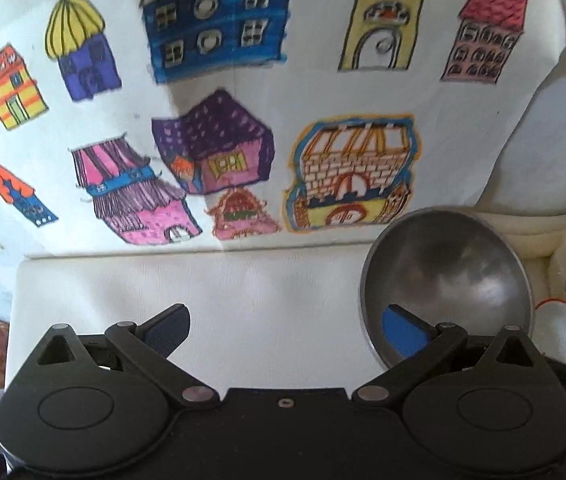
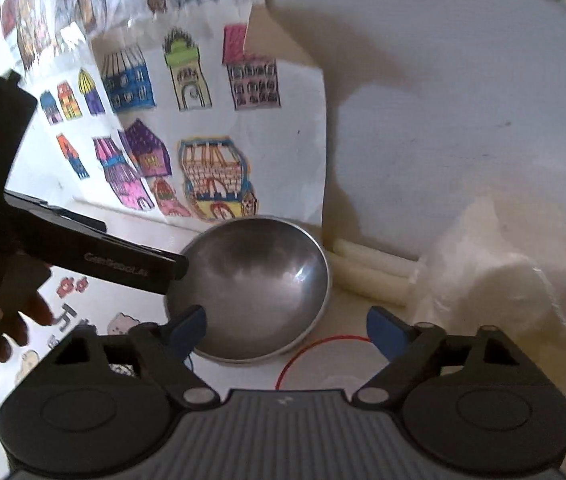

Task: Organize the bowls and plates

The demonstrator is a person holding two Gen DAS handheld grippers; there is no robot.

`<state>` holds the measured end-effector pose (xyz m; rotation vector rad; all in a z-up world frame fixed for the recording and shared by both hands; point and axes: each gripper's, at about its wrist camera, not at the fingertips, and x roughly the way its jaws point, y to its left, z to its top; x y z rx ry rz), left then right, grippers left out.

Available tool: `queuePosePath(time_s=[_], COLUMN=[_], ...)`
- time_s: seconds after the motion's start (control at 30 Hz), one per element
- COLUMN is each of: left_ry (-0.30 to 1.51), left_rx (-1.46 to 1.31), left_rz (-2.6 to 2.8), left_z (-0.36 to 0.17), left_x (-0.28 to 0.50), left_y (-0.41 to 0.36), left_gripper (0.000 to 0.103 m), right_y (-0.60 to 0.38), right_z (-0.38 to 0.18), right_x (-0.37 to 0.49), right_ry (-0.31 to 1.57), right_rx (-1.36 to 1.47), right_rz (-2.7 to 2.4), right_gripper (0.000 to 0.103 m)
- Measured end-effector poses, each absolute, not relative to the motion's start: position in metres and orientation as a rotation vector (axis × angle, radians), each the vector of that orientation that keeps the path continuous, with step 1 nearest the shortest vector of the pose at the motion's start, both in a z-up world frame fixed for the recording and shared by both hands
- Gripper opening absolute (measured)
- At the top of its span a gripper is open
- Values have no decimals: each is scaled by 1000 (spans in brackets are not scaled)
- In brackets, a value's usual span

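Now the steel bowl (image 2: 249, 288) lies just ahead-left of the open right tool (image 2: 285, 326).

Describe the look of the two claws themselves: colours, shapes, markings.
The left claw and right claw have matte black bodies with round pivot discs, triangular cut-outs, silver rivets and blue ribbed fingertips. The right claw's base is ribbed grey. White lettering runs along the left claw's side.

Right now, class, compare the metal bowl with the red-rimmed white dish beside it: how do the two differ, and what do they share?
The metal bowl is grey, shiny steel; the white dish is white with a thin red rim. The bowl sits tilted, its inside facing the cameras; the dish's pose is unclear, since the grippers hide much of it. The bowl shows almost whole in both views. Both are round, look empty where visible, and sit side by side on the white table.
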<state>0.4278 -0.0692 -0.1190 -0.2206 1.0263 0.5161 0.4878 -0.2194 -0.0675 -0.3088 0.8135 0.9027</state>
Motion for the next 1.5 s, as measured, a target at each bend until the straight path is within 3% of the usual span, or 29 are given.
queuePosePath(time_s=[0.13,0.27,0.33,0.47,0.5,0.57,0.73,1.13,1.5], left_ry=[1035,1059,1076,1058,1055,1052,1001,900,947], left_rx=[-229,-211,-240,-361,-378,-385,-422,-386,-334], left_rz=[515,498,489,451,436,409,379,208,-73], left_z=[-126,-130,-134,-135,-135,-135,-124,-58,-65], left_x=[427,432,434,435,436,437,420,369,311], left_y=[-75,-83,-85,-81,-81,-84,-83,-114,-185], left_gripper=[101,88,77,38,25,16,14,13,14], right_y=[-212,-206,-203,-195,-194,-194,-204,-255,-337], right_z=[-80,-89,-91,-94,-95,-97,-89,-21,5], right_x=[493,496,497,500,502,503,504,437,337], right_ry=[837,856,853,859,864,869,888,785,818], right_rx=[-323,-344,-353,-375,-372,-356,-289,-166,-110], right_rz=[891,879,886,877,877,864,832,745,543], right_gripper=[78,72,64,53,45,34,23,23,23])
